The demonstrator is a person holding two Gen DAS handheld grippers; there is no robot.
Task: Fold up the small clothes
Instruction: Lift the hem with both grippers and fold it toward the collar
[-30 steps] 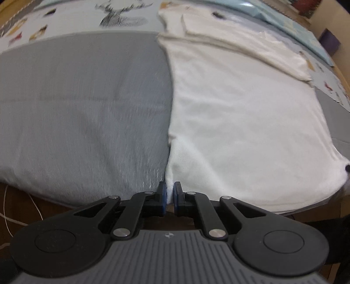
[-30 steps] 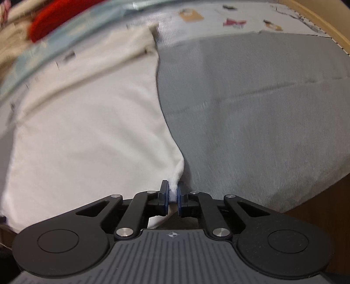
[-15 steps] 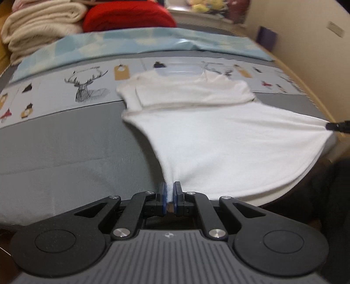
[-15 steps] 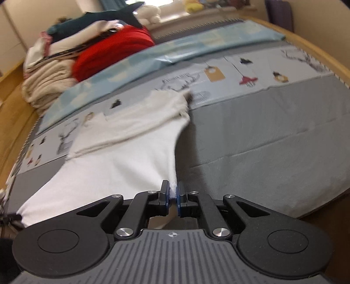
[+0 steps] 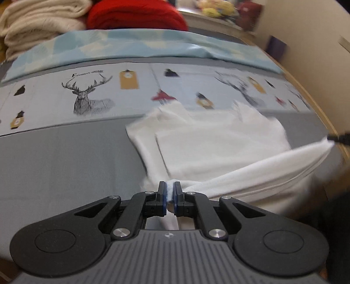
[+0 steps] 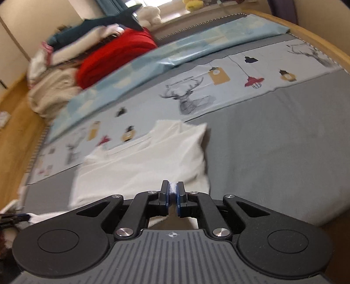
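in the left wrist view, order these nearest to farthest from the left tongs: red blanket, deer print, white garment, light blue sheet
1. white garment: pinched in the left tongs, spread ahead and to the right.
2. deer print: ahead to the left, on the printed band.
3. light blue sheet: across the bed beyond the prints.
4. red blanket: at the far end, top centre.

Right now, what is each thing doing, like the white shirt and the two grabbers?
white shirt: near edge lifted and stretched between both grippers, far part lying on the bed, sleeves folded in.
left gripper: jaws shut on a shirt corner.
right gripper: jaws shut on the other shirt corner.
red blanket: folded, in the pile at the far end.
grey bedspread: spread flat.
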